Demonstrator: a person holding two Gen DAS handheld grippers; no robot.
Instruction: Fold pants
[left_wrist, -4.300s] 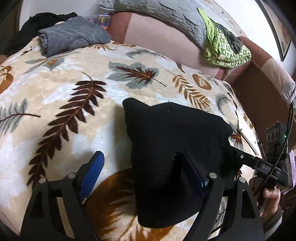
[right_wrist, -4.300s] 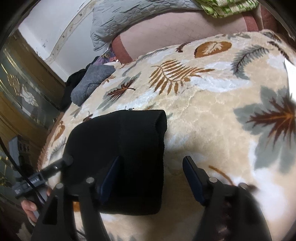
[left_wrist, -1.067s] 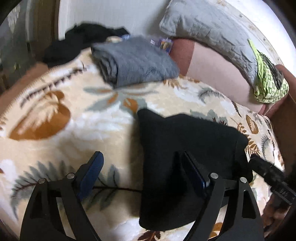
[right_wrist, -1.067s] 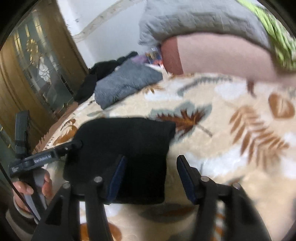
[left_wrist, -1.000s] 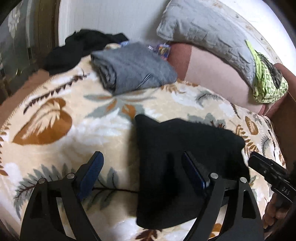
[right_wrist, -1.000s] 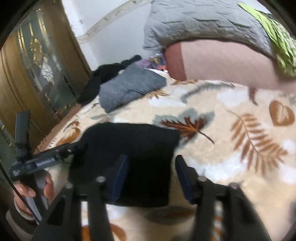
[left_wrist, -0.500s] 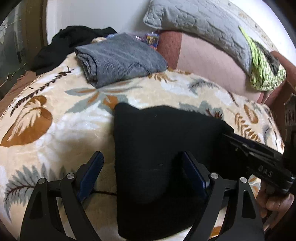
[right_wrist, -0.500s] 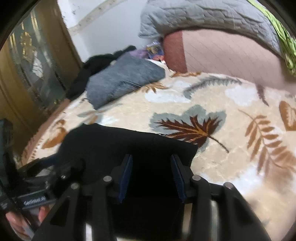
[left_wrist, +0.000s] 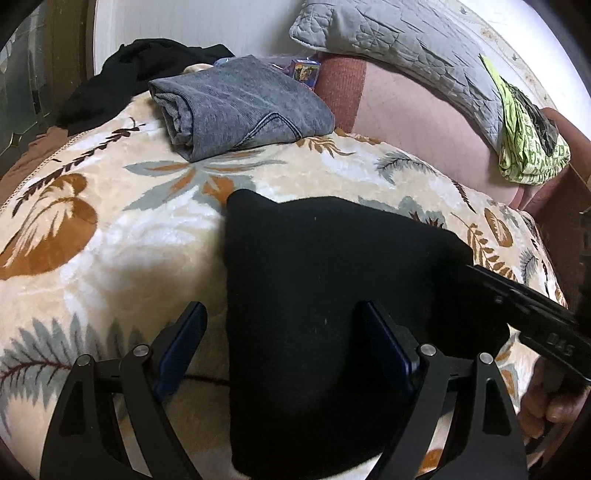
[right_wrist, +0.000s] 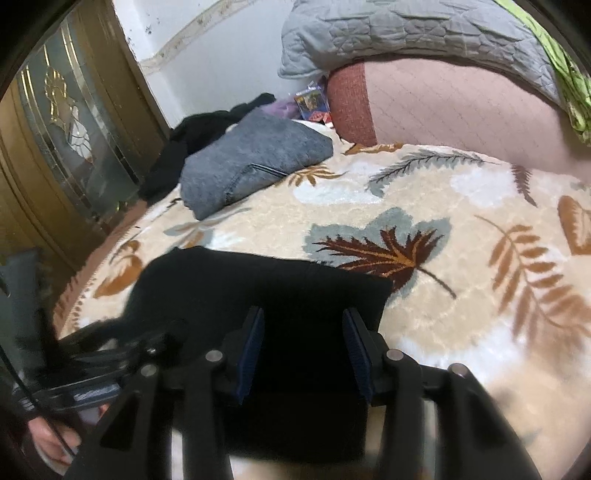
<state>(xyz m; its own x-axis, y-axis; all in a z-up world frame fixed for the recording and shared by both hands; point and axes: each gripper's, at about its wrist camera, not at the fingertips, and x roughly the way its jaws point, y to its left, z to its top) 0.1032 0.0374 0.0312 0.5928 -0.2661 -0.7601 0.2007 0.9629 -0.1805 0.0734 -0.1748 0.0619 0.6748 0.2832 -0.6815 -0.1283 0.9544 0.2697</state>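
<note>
The black pants (left_wrist: 325, 280) lie folded compact on the bed (left_wrist: 122, 251), seemingly only placing left; left tongs (left_wrist: 280, 332) gape wide straddling their 9 o'clock edge, right tongs (right_wrist: 303, 332) half-open astride them, gripping nothing.

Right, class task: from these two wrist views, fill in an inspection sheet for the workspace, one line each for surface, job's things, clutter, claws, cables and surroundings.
Surface: leaf-print blanket, plush, covering the bed.
Job's things: black pants, folded into a compact block.
Clutter: folded grey jeans; black garment heap; green patterned cloth; grey quilted pillow.
Claws: left claw open, straddling the pants' edge; right claw part-closed around the pants, grip unclear.
Cables: thin black wire at the left edge.
Surroundings: glazed wooden door, white wall.
</note>
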